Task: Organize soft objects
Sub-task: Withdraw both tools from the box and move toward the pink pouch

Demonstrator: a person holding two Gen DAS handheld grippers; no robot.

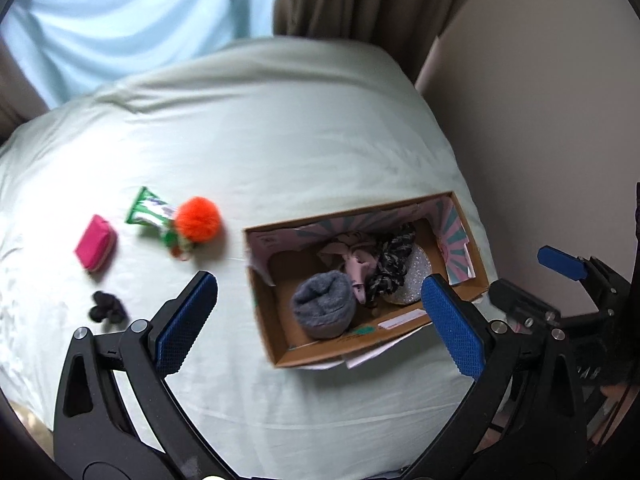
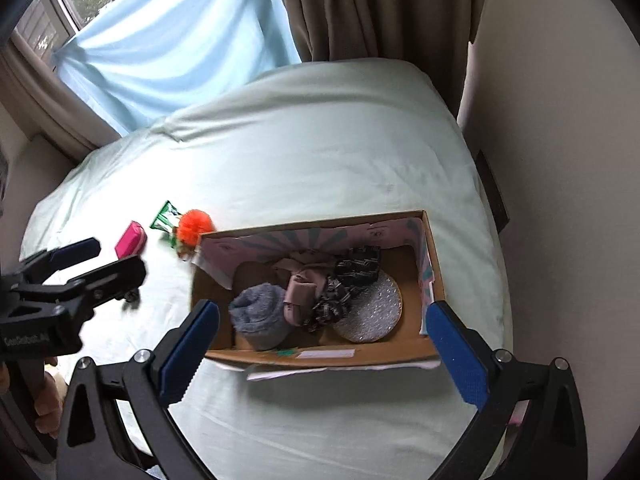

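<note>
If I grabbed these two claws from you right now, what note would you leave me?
Left claw: open, empty, above the bed.
Right claw: open, empty, over the cardboard box.
Already in the box: grey sock roll, pink cloth, patterned scrunchie, glittery disc.
Not yet boxed, on the sheet left of the box: orange pompom, green packet, pink pouch, small black item.

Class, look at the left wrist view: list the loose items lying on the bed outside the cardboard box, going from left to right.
Pink pouch → green packet → orange pom-pom. I left out the small black item lying nearer the camera, since it overlaps the pouch's span sideways.
</note>
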